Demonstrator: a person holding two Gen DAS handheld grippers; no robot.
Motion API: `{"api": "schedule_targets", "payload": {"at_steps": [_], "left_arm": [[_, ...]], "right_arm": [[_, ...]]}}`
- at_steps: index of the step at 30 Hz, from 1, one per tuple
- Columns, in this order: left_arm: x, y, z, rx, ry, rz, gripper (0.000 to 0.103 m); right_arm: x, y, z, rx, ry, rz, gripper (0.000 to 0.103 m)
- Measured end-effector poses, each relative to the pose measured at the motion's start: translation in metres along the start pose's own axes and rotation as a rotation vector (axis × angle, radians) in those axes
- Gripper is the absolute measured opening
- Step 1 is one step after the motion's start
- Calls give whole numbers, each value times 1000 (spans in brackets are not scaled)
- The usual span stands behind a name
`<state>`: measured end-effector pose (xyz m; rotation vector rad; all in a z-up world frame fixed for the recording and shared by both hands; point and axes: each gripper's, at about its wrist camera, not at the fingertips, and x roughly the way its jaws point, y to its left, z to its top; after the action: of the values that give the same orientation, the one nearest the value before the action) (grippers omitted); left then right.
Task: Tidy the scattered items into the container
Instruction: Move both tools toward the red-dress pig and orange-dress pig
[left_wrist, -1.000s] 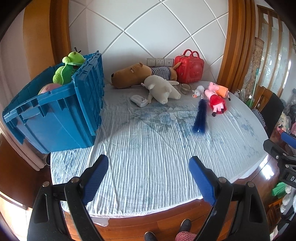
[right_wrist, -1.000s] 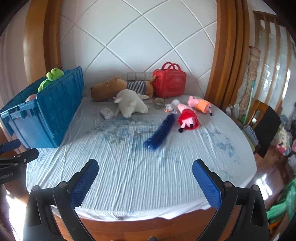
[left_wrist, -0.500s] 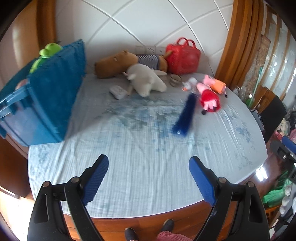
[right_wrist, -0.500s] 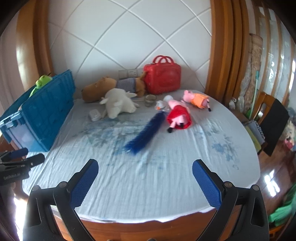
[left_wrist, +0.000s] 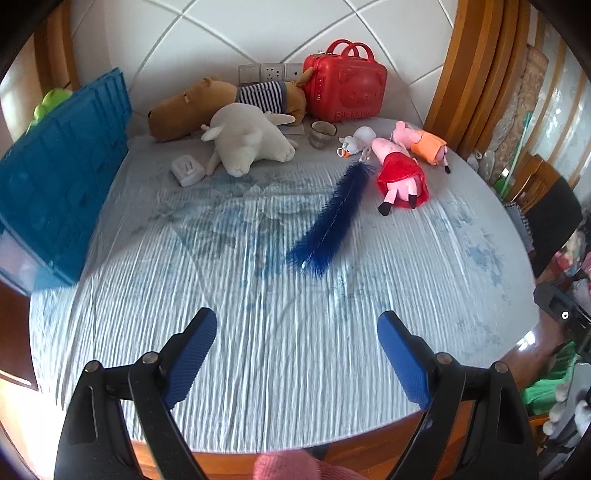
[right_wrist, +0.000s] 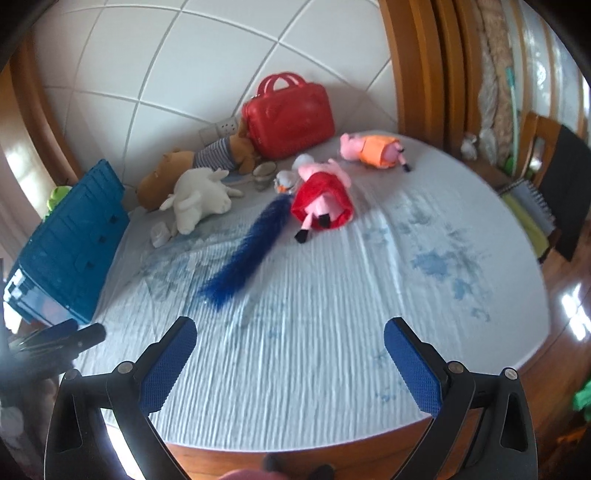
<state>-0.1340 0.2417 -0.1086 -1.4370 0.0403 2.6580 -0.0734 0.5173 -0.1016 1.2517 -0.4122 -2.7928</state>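
Left wrist view: my left fingers (left_wrist: 297, 354) stand wide apart with nothing between them, hanging over the near, bare part of the round worktop (left_wrist: 258, 332), which is covered in a pale blue crinkled cloth. Ahead of them lies the dark blue feathery duster (left_wrist: 328, 221), stretched out diagonally near the middle of the cloth. Just beside its far tip lies the pig doll in a red dress (left_wrist: 400, 173), with the pig doll in an orange dress (left_wrist: 424, 142) right behind it and a small white duck toy (left_wrist: 354, 144) next to them. Further back, the white plush animal (left_wrist: 247, 142) lies against the brown plush in a striped shirt (left_wrist: 225, 101), and the red toy suitcase (left_wrist: 345, 90) stands upright at the wall. A small cup (left_wrist: 323, 133) sits in front of the suitcase, and a little white box (left_wrist: 187, 170) lies near the white plush. The blue crate (left_wrist: 62, 173) stands at the left edge of the worktop, with a green plush (left_wrist: 50, 105) poking above its rim.

From the right wrist view, my right fingers (right_wrist: 290, 363) are likewise spread open and empty above the near edge of the cloth. The duster (right_wrist: 245, 253) lies ahead and to the left, the red-dress doll (right_wrist: 321, 201) beyond it, the crate (right_wrist: 70, 247) at far left. This view is somewhat blurred. The tips of my left gripper show at its lower left edge.
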Motion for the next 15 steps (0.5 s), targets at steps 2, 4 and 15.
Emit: {"api": "schedule_targets", "payload": {"at_steps": [2, 4, 15], "left_arm": [[9, -5, 9, 6, 3, 6, 89], [19, -8, 21, 1, 5, -8, 89], [64, -53, 93, 26, -12, -87, 89]], "right_arm": [[9, -6, 4, 0, 11, 3, 103], [17, -6, 12, -15, 23, -17, 103], [35, -31, 85, -42, -33, -158, 103]]}}
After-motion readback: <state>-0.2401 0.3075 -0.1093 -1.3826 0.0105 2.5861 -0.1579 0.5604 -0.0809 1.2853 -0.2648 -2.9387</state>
